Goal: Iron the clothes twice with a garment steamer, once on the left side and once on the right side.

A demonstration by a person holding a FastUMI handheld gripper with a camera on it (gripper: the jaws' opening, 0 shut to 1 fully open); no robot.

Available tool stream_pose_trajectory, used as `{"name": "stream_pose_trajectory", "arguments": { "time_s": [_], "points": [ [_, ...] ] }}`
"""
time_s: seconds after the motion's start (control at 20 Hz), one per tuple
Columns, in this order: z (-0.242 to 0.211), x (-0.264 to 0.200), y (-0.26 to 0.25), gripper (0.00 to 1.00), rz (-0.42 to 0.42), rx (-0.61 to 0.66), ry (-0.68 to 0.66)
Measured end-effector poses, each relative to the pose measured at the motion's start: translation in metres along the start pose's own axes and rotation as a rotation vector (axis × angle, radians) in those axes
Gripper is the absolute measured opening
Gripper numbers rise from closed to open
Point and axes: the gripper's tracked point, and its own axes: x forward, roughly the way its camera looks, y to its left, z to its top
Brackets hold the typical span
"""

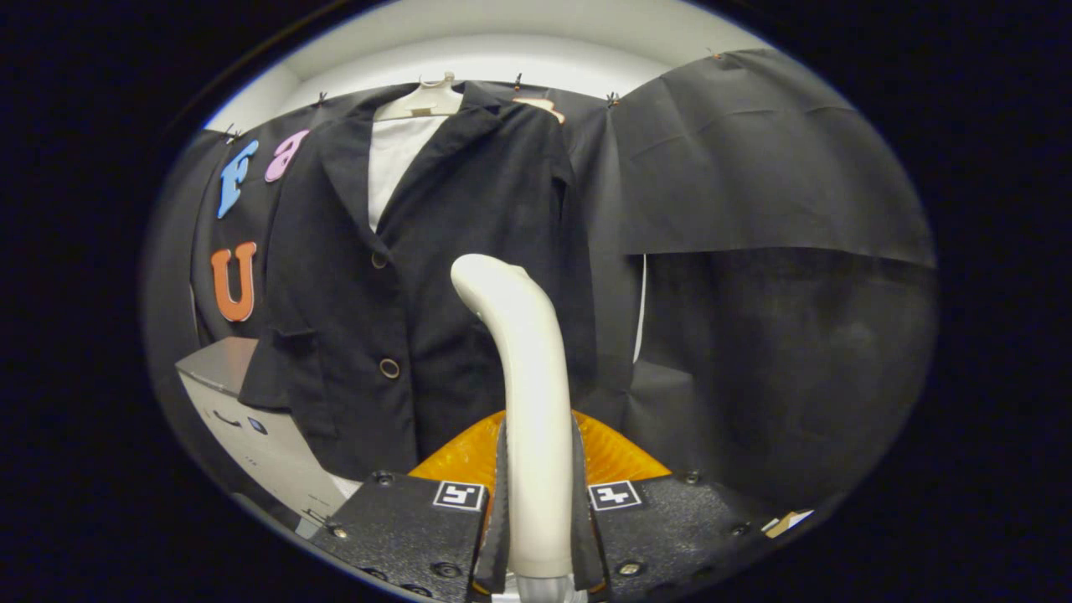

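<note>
We find the gripper [538, 519] clamped on the cream plastic steamer handle [523, 377], dark buttoned jacket [419, 251] on a hanger beyond

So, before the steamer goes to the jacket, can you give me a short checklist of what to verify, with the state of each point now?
1. Grip on the steamer: both fingers press on its white handle, one each side. Ok.
2. Steamer upright between the fingers, curved head pointing toward the jacket. Ok.
3. Jacket hangs on its hanger, front facing the gripper, buttons closed. Ok.
4. Head touching the fabric: depth is unclear from this view. Cannot tell.
5. Steam coming out: none visible. Cannot tell.
6. Grey box sits under the jacket's lower corner, may hinder a pass on that side. Not ok.
</note>
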Motion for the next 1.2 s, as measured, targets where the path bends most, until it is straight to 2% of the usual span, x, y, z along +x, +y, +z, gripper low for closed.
{"name": "stream_pose_trajectory", "arguments": {
  "time_s": [0.25, 0.8, 1.05, 1.2],
  "points": [
    [-0.033, -0.005, 0.005, 0.32, -0.027, -0.042, 0.015],
    [-0.113, -0.006, 0.022, 0.32, -0.014, -0.084, 0.176],
    [-0.154, -0.018, 0.027, 0.32, -0.032, -0.078, 0.255],
    [-0.161, -0.039, 0.022, 0.32, -0.048, -0.045, 0.271]
  ]
}}
